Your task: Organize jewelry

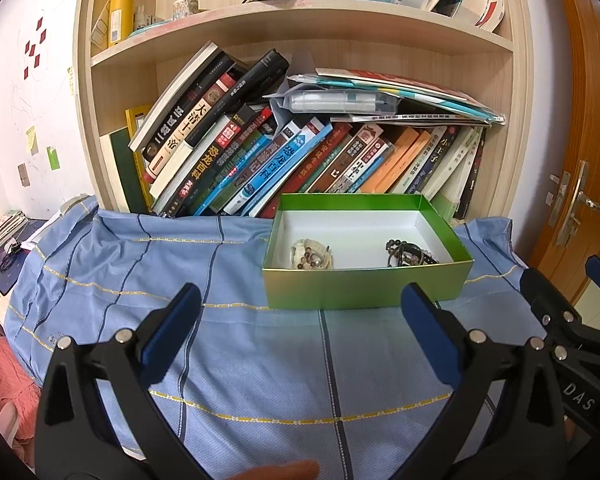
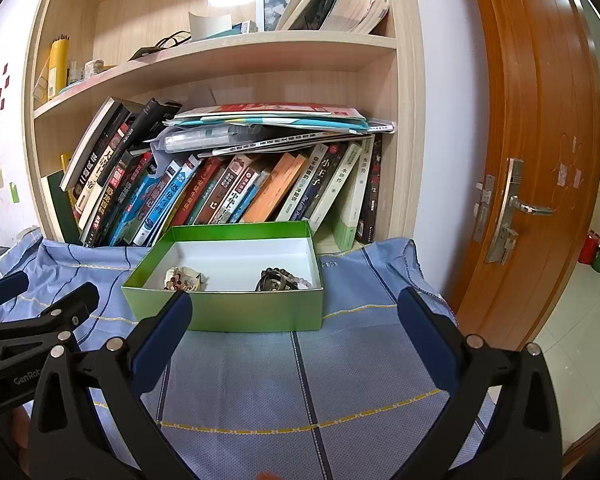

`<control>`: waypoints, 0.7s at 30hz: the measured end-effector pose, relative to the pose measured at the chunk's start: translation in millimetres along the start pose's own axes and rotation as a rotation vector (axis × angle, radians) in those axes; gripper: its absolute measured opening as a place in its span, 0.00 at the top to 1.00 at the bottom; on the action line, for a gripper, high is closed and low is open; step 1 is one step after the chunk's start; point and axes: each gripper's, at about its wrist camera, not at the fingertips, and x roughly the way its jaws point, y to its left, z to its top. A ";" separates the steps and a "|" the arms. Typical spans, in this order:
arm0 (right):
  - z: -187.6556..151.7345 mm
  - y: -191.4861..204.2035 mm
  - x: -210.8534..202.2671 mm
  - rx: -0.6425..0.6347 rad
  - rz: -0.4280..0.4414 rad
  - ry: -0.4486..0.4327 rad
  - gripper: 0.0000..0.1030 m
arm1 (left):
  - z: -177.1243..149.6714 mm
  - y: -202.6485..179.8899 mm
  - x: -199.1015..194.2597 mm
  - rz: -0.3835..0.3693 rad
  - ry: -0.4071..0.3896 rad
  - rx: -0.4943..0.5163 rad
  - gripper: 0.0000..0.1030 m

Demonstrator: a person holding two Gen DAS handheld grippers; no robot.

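Jewelry lies in two clumps on the white floor of the green box [image 1: 364, 284]: a pale beaded bracelet [image 1: 312, 255] at the left and a dark beaded bracelet [image 1: 408, 255] at the right, well apart, both close to the near wall. The box sits on the blue cloth [image 1: 236, 360], just in front of the bookshelf [image 1: 300, 24] with its leaning books [image 1: 260, 160]. Your left gripper [image 1: 300, 320] hangs above bare cloth, jaws spread wide and holding nothing. Your right gripper [image 2: 296, 320] is likewise wide and empty, near the box's front wall. A wooden door [image 2: 540, 160] stands to the right.
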 end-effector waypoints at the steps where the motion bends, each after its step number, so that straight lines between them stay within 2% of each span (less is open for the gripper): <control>1: -0.2 0.5 0.9 -0.002 0.000 0.001 0.03 | -0.2 0.1 0.1 0.000 0.001 0.000 0.04; 21: 1.3 1.8 1.0 -0.008 0.004 0.002 0.03 | -0.6 3.2 5.9 -0.007 0.018 0.018 0.04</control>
